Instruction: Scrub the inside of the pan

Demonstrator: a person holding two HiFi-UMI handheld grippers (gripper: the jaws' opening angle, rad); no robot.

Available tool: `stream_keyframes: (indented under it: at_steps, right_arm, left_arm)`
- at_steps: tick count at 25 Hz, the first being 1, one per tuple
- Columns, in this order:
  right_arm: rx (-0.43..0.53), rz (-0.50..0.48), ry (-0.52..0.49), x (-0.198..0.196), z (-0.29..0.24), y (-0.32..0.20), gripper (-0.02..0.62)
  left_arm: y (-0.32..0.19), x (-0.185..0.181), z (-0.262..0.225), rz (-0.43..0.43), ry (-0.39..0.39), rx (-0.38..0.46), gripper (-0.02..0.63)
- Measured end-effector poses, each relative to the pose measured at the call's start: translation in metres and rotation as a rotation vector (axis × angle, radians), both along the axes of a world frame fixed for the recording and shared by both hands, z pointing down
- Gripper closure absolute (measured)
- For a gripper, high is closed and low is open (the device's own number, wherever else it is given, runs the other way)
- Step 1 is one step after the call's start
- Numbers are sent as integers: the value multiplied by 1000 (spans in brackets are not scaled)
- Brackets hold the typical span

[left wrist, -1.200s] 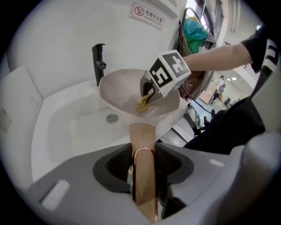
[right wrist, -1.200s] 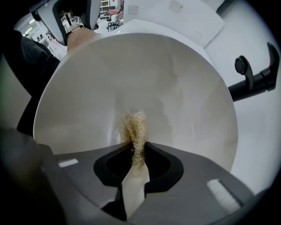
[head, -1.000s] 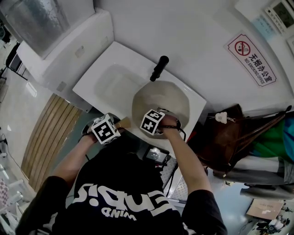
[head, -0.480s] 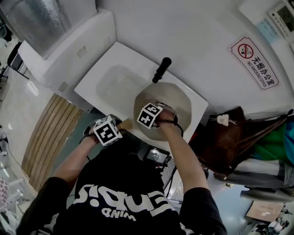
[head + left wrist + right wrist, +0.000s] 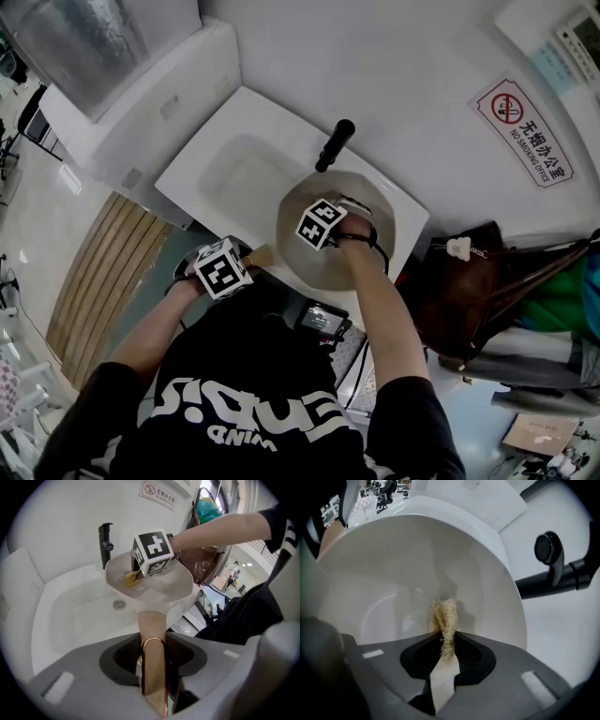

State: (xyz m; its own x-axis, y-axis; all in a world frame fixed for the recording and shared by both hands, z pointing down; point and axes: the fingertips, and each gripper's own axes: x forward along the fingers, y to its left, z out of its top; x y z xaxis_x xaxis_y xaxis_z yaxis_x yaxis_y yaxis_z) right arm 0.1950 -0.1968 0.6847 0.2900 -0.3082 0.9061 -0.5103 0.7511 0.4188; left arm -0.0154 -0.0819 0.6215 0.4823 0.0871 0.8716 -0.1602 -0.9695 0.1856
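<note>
the left claw (image 5: 151, 644) is clamped on the tan handle (image 5: 152, 623) of the cream pan (image 5: 366, 262), which is over the right side of the white sink (image 5: 234, 178), while the right claw (image 5: 443, 641), down inside the pan, is clamped on a straw-coloured fibre scrubber (image 5: 443, 616) against its inner wall, with the black tap (image 5: 334, 143) just behind.

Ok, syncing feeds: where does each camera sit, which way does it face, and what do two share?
Head view: on the head, steeply down at white sink and pale round pan; both forearms show.
Left gripper view: on left gripper, along the tan pan handle it clamps; right forearm shows.
Right gripper view: on right gripper, into the pan past its straw-coloured scrubber.
All share black tap.
</note>
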Motion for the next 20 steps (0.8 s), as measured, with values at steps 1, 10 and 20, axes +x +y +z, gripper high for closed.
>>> stream_keyframes:
  at_steps: [1,10,20]
  right_arm:
    - [2,10,9,6,-1,0,522]
    - [0,38,82,44,-4,14,522]
    - [-40,72,8,35,-2,51,522]
  left_arm:
    - [0,0,0,0,-1,-1,446]
    - [-1,-1,2,1,0,3,446]
    - [-1,1,-1,-5,8,13,446]
